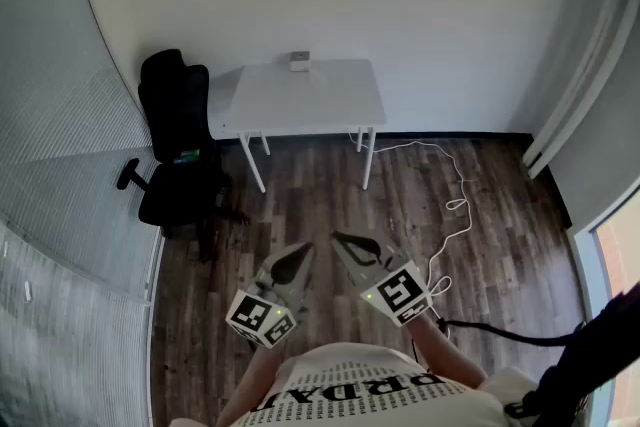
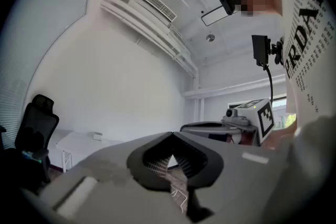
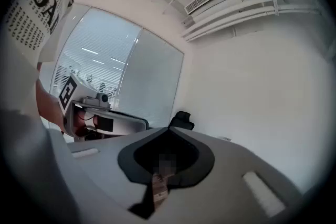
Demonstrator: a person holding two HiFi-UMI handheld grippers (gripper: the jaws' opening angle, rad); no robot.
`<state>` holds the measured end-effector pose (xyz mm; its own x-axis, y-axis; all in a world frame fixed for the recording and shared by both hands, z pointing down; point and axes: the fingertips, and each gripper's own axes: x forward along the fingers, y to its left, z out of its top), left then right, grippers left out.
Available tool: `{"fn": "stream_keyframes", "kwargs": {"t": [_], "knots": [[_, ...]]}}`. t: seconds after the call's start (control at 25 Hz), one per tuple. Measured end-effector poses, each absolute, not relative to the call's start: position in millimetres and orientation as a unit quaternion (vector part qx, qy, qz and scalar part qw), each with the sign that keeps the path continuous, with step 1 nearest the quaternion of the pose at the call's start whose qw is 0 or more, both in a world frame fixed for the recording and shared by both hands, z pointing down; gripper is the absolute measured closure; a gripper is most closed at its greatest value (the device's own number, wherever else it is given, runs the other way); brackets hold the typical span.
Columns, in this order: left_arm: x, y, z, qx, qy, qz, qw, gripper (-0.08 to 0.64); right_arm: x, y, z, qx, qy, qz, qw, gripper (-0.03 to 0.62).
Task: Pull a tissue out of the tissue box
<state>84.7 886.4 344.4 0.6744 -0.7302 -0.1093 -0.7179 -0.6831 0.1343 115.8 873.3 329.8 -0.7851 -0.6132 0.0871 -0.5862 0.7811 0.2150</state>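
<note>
The tissue box (image 1: 299, 62) is a small grey box at the back edge of a white table (image 1: 330, 105) by the far wall. It also shows as a speck (image 2: 97, 136) in the left gripper view. Both grippers are held low near the person's body, far from the table. My left gripper (image 1: 305, 250) is shut, its jaws meeting at the tip (image 2: 171, 134) with nothing between them. My right gripper (image 1: 340, 239) is also shut and empty, its tips together (image 3: 168, 128). The two grippers hang side by side over the wooden floor.
A black office chair (image 1: 178, 140) stands left of the table. A white cable (image 1: 455, 205) snakes across the floor from the table's right leg toward the person. A curved blind-covered glass wall (image 1: 60, 215) runs along the left.
</note>
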Motion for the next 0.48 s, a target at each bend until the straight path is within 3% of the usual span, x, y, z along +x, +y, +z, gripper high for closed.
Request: {"fn": "stream_keyframes", "kwargs": {"t": [0.48], "knots": [[73.7,885.4,347.8,0.917,-0.388,-0.081,0.043,0.560,97.8,874.8,334.5,0.308,-0.945,-0.086,0.074,0.583]]}}
